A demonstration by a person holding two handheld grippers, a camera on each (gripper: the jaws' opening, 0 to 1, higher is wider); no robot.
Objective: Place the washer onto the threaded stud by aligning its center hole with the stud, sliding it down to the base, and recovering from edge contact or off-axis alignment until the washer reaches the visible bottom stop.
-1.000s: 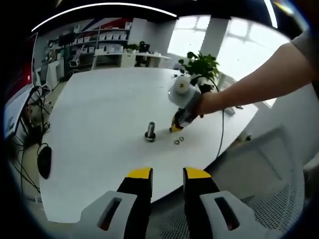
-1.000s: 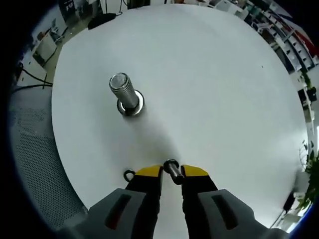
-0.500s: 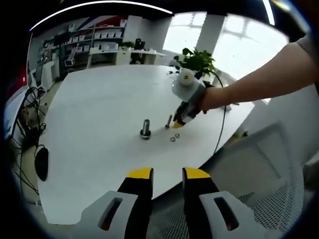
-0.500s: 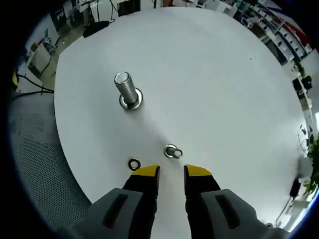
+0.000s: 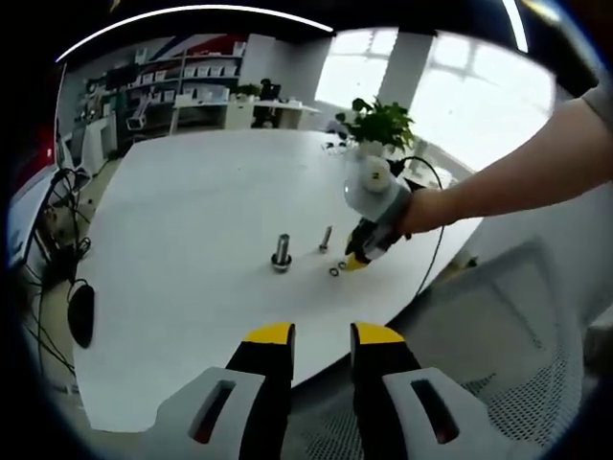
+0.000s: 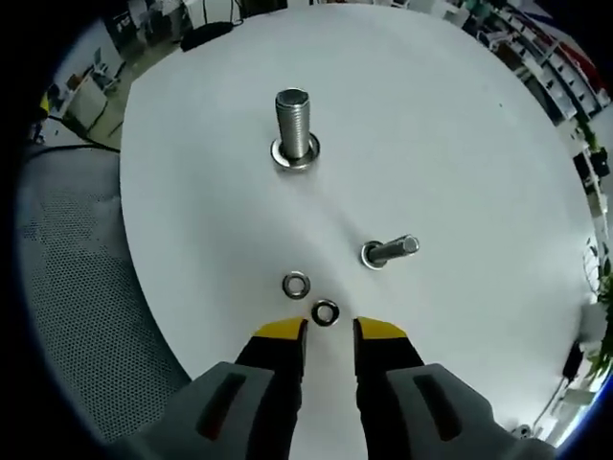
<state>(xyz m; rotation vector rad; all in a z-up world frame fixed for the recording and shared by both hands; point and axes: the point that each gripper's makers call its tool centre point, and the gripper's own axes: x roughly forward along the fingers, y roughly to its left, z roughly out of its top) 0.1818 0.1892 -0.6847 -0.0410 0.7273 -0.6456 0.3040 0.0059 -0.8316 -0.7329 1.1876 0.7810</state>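
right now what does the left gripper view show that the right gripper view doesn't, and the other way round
Left gripper view alone: the person's arm holding the right gripper low over the table, plus a potted plant and shelving behind.

Right gripper view alone: a close look down on two washers lying flat just ahead of its open jaws.

Both: the large threaded stud standing upright, the smaller bolt standing beside it, and the white table.

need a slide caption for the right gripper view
Open right tool poised over two washers on a white table, between a large threaded stud and a smaller bolt.
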